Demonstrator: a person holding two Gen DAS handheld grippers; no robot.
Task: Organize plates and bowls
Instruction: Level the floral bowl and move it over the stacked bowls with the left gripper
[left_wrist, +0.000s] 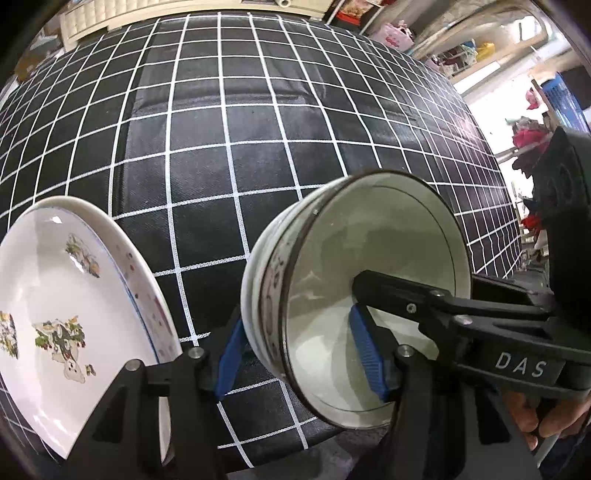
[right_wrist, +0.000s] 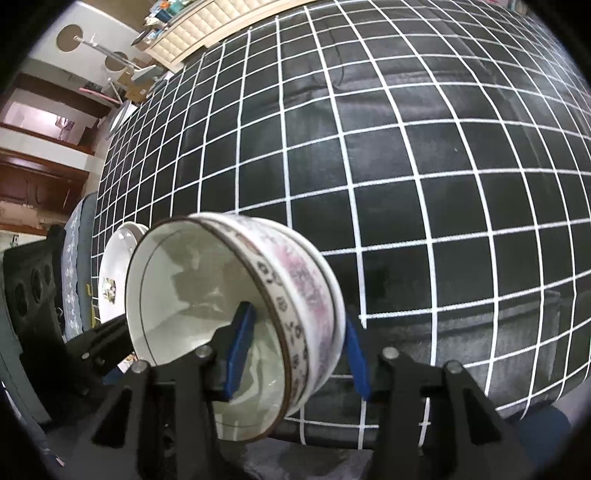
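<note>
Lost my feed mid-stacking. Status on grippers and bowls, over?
Left gripper, right gripper: each astride the nested bowls, one finger inside, one outside; clamp unconfirmed. Plates stacked beside them. Nothing blocking.

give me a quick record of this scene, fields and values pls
surface: black grid tablecloth
bowls: nested patterned bowls, near the table's front edge
plates: printed plates, stacked, to the left of the bowls and apart from them
left gripper: straddles the bowl wall, one pad inside, one outside
right gripper: straddles the opposite wall the same way
grip: whether the pads press cannot be told
</note>
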